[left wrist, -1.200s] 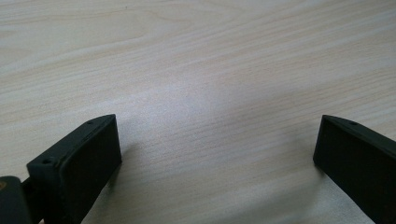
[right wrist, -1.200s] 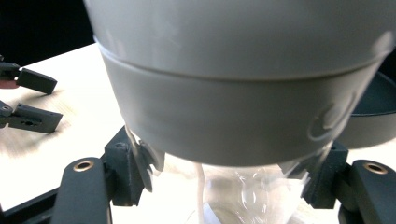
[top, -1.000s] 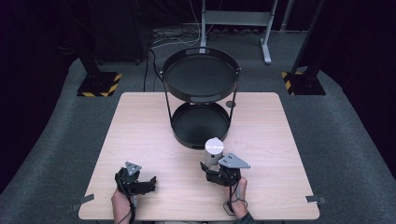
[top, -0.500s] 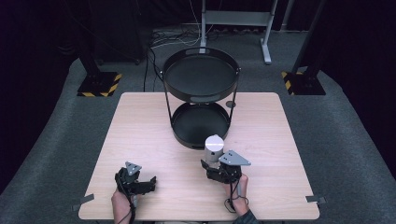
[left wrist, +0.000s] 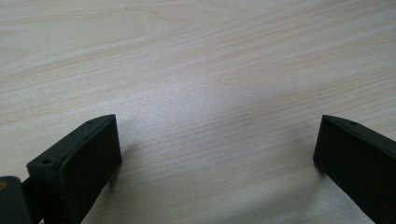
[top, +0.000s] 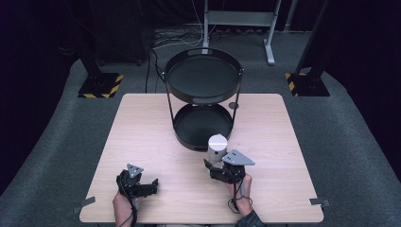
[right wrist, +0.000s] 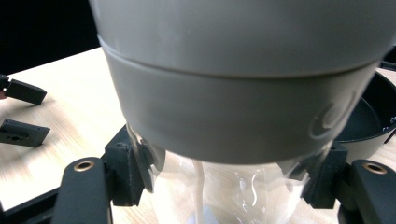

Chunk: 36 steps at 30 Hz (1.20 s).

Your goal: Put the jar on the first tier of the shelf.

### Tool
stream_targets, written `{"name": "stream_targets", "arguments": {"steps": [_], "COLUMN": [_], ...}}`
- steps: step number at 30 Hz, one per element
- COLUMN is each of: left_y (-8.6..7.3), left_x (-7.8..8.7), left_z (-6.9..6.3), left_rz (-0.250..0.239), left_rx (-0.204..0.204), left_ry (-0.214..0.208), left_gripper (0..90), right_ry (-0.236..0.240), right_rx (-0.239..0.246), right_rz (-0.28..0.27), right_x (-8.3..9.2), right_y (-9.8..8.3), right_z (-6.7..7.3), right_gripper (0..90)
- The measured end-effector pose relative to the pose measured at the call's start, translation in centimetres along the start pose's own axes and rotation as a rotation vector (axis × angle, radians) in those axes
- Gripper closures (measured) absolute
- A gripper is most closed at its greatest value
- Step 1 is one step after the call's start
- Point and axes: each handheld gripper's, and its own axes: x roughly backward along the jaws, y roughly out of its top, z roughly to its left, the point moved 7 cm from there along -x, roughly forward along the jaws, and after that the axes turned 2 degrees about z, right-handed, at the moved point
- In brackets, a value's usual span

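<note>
Left claw [top: 150,186]: rests low on the near left part of the worktop [top: 142,132], held by the person's left hand [top: 124,204]; its jaws stand wide apart with bare wood grain between them in the left gripper view; it holds nothing.
Worktop: pale wood, square, on grey carpet; a strip of grey tape [top: 84,205] sits at its near left corner, another at the near right corner.
Two-tier tray stand [top: 203,78]: black, round, at the far middle of the worktop; upper tray raised on thin posts, lower tray [top: 202,125] directly on the wood; both trays look bare.
Container [top: 217,147]: upright cylinder with a grey lid and a clear lower body, just before the lower tray's near rim; in the right gripper view the lid [right wrist: 233,93] looms large above the clear body [right wrist: 224,196], which sits between the jaw pads.
Right claw [top: 211,166]: closed on the container's clear lower part, a pad pressed at each side; grey three-cornered plate [top: 238,158] on top; held by the person's right hand [top: 242,191].
Floor stands [top: 100,84]: black bases with yellow hazard stripes, on the carpet at left and right beyond the worktop.
</note>
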Motion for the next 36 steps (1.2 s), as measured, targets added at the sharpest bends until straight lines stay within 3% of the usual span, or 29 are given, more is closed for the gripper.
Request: {"name": "stream_targets", "arguments": {"steps": [36], "left_y": [0.0], "left_x": [0.0], "left_z": [0.0], "left_rz": [0.0], "left_rx": [0.0], "left_ry": [0.0], "left_gripper": [0.2], "right_ry": [-0.031], "right_rx": [0.034], "right_rz": [-0.018], "right_x": [-0.7], "right_y": [2.5], "right_z": [-1.7], "right_gripper": [30.1]}}
